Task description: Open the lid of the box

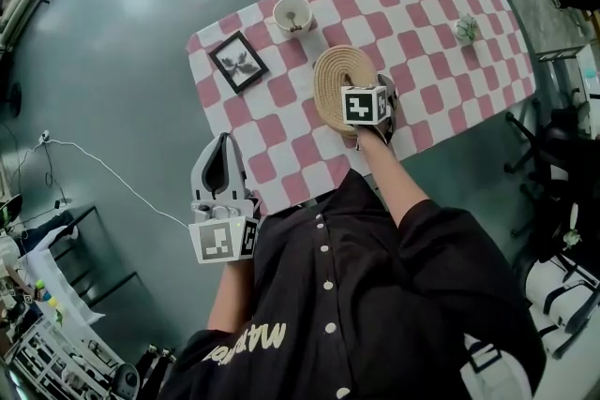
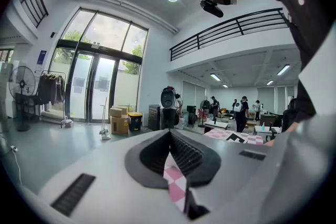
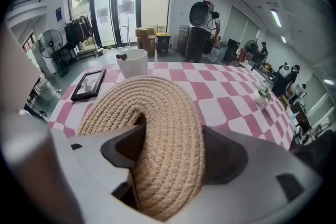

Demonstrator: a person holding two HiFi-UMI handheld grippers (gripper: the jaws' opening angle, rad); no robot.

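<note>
**Right gripper** — grey moulded shell with dark pads. The jaws stand partly apart and are clamped across the near rim of the woven lid. One pad sits in the lid's sunken middle and the other against its outer edge, with no gap showing on either side.

**Woven lid** — tan coiled rope, round, with a thick rolled rim and a hollow centre. It rests on the checkered tablecloth, close to the table's near edge. The box beneath cannot be told apart from it. The head view gives only a flat oval with the gripper's marker cube over its near edge; the grip itself shows only in the right gripper view.

**Left gripper** — same grey shell, with ribbed dark pads. The jaws are closed together with nothing between them. It is held level off the table's near left corner, well apart from the lid.

**Also on the pink-and-white cloth:**
- White cup, smooth and round, just beyond the lid.
- Black picture frame, flat and square, to the lid's left.
- Small potted plant, far right.
</note>
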